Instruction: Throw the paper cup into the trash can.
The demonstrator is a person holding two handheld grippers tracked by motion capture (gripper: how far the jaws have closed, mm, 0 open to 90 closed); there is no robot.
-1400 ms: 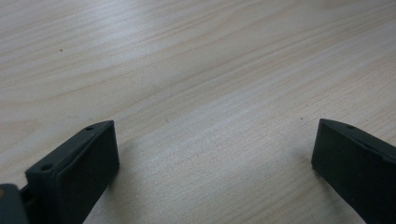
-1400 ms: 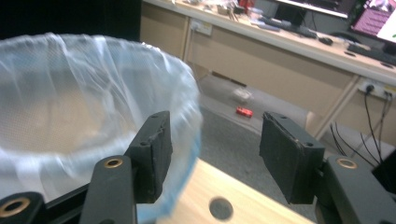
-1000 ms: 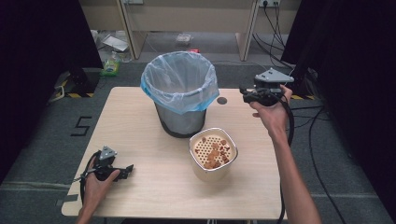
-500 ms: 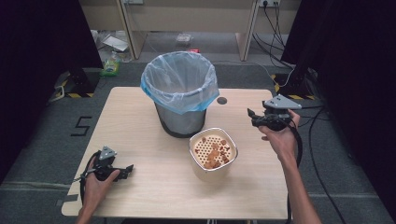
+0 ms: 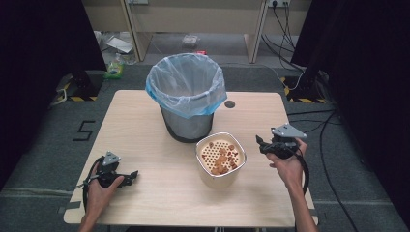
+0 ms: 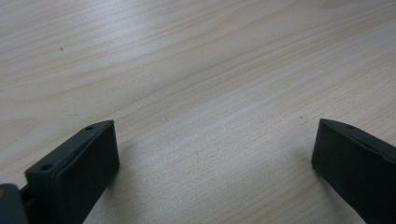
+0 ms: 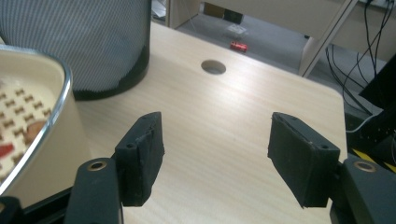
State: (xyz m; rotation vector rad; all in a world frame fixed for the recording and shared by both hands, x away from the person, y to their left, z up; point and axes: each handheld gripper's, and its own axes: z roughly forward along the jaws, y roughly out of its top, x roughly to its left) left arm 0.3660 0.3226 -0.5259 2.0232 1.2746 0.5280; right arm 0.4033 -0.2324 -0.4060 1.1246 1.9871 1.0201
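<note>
High view: the right hand-held gripper (image 5: 263,144), jaws wide with nothing between them after just opening further, hovers just right of the strainer tub (image 5: 220,162); left hand-held gripper (image 5: 129,177), wide, lies left of it on the worktop (image 5: 159,198).

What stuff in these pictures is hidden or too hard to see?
- Brown bits on the perforated insert of the cream round container: too small in the high view to say what they are; the right gripper view cuts the container at its left edge.
- Inside of the grey bin with the blue plastic liner: its bottom is hidden by its own wall.
- Litter on the floor beyond the light wooden table: too small.
</note>
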